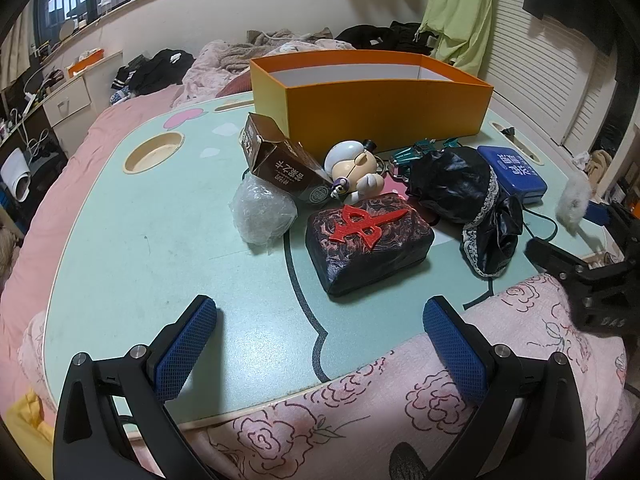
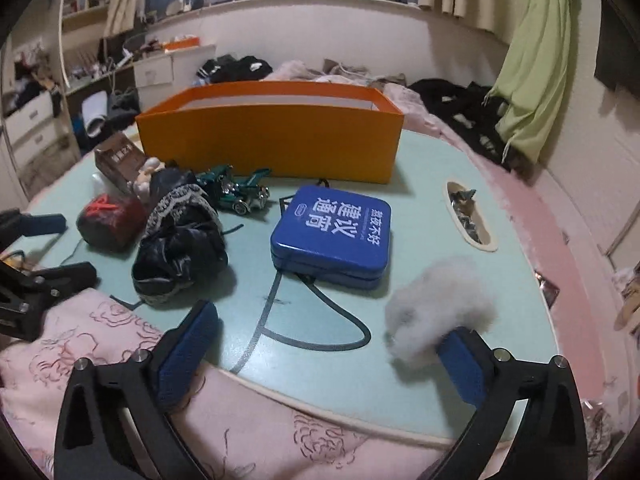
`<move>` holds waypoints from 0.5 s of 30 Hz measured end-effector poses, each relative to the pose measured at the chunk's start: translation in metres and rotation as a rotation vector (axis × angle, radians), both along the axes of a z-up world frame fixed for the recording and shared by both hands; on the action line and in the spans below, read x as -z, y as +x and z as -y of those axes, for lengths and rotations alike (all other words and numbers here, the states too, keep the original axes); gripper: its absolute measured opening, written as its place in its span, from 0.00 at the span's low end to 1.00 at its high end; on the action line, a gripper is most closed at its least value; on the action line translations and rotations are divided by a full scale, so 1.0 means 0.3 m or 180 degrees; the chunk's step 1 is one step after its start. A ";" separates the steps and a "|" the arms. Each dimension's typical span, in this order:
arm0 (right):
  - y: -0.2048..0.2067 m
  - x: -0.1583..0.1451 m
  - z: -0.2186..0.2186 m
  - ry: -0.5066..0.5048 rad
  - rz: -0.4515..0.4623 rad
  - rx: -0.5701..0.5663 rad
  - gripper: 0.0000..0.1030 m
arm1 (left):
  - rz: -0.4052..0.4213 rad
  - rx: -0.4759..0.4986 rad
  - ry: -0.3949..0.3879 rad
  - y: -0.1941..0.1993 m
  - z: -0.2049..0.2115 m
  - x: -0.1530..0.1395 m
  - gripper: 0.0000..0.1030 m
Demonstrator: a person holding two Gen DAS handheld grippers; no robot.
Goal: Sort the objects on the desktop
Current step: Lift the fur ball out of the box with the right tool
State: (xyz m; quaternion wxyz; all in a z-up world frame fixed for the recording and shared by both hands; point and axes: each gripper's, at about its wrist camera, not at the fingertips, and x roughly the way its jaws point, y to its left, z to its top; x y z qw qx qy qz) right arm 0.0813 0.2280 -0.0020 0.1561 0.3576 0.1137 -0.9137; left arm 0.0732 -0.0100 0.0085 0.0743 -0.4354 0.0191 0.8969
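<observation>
On the mint-green table (image 1: 140,240) an orange box (image 1: 384,112) (image 2: 272,140) stands open-topped at the back. In front of it lie a brown carton (image 1: 276,156), a figurine (image 1: 356,164), a green toy car (image 2: 236,188), a crumpled plastic bag (image 1: 262,210), a dark block with a red character (image 1: 370,236), a black lace cloth (image 2: 180,244) and a blue tin (image 2: 332,232). My left gripper (image 1: 320,306) is open over the near edge, short of the block. My right gripper (image 2: 332,324) is open; a white fluff ball (image 2: 436,308) rests against its right finger.
A pink flowered quilt (image 1: 400,400) laps over the table's near edge. The table has a round cup recess (image 1: 154,152) at the left and a slot holding foil scraps (image 2: 468,212) at the right. Clothes and bedding lie behind the box.
</observation>
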 end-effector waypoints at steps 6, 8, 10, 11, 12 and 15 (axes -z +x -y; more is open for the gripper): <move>0.009 -0.006 -0.063 -0.0549 -0.0044 -0.0184 1.00 | 0.0001 -0.0001 0.0004 0.000 0.002 0.001 1.00; 0.009 -0.019 -0.090 -0.0744 -0.0075 -0.0206 1.00 | 0.0002 -0.0006 0.0010 0.001 0.005 0.003 1.00; 0.013 -0.041 -0.091 -0.0837 -0.0167 -0.0296 1.00 | 0.0001 -0.0005 0.0007 0.001 0.006 0.002 1.00; 0.017 -0.057 -0.082 -0.0844 -0.0258 -0.0351 1.00 | 0.0001 -0.0005 0.0008 0.001 0.006 0.003 1.00; 0.023 -0.072 -0.071 -0.0825 -0.0348 -0.0387 1.00 | 0.0002 -0.0005 0.0009 0.000 0.006 0.002 1.00; 0.023 -0.120 -0.010 -0.0644 -0.0572 -0.0407 1.00 | 0.0001 -0.0005 0.0008 0.000 0.006 0.002 1.00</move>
